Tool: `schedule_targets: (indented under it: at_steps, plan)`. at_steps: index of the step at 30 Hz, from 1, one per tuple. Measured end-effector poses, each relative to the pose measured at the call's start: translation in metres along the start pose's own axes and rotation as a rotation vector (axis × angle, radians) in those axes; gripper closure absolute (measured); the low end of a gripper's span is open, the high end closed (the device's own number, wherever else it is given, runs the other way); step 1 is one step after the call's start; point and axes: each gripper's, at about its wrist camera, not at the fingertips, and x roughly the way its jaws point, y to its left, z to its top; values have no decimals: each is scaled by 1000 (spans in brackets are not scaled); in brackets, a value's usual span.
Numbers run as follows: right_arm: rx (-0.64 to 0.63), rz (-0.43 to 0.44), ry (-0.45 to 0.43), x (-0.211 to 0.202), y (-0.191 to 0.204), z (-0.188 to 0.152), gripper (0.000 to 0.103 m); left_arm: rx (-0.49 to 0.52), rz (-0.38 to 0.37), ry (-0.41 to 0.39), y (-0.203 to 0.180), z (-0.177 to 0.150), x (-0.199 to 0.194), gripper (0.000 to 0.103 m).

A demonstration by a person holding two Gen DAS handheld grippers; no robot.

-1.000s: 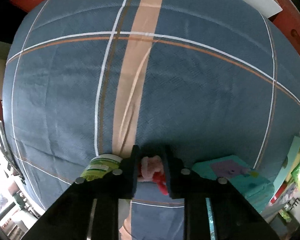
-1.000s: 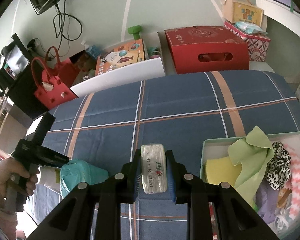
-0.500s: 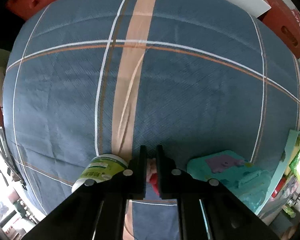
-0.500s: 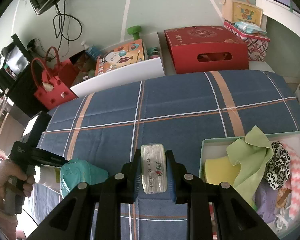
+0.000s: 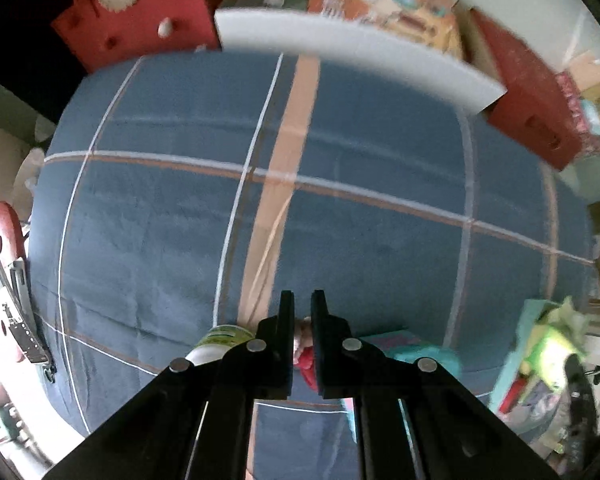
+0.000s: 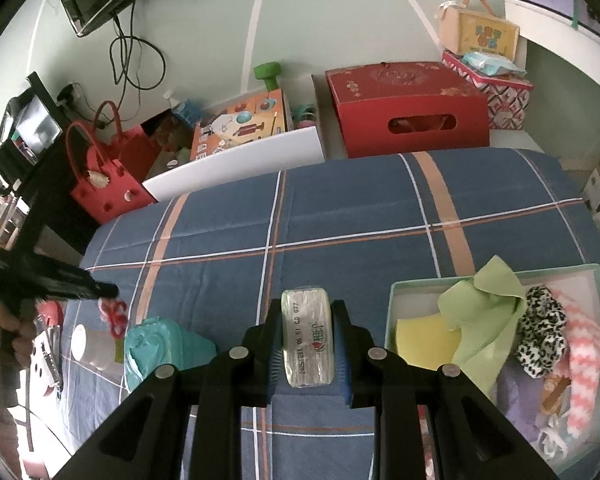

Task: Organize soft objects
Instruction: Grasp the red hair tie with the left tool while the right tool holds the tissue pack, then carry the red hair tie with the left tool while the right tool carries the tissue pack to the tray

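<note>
My left gripper (image 5: 301, 300) is shut on a small red and pink soft item (image 5: 305, 354), lifted above the blue plaid bed. In the right wrist view the left gripper (image 6: 108, 290) shows at the far left with the red and pink item (image 6: 114, 314) hanging under its tip. My right gripper (image 6: 307, 312) is shut on a white tissue pack (image 6: 307, 340) above the bed. A pale green box (image 6: 392, 304) at the right holds soft things: a green cloth (image 6: 482, 312), a yellow sponge (image 6: 426, 340), a leopard scrunchie (image 6: 540, 330) and a pink knit piece (image 6: 582, 356).
A white bottle with a green label (image 6: 96, 350) and a teal wipes pack (image 6: 160, 346) lie on the bed (image 6: 340, 216) at the left. Beyond the far edge stand a red felt bag (image 6: 108, 184), a white board (image 6: 236, 168) and a red box (image 6: 408, 108).
My left gripper closed on the red and pink item and lifted it off the bed, tilting up so the far edge came into view. The right gripper held still with the tissue pack.
</note>
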Motion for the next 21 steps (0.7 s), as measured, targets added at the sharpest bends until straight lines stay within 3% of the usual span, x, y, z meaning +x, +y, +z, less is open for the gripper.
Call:
schedule_targets:
  at_steps: [9, 13, 21]
  plan:
    - [-31, -29, -20, -22, -4, -9, 78, 80, -106, -202, -38, -32, -72, 95]
    - [-35, -43, -34, -34, -12, -16, 78, 126, -194, -246, -66, -57, -84, 95]
    - [7, -83, -55, -58, -49, -36, 78, 242, -293, -290, -133, -106, -90, 95]
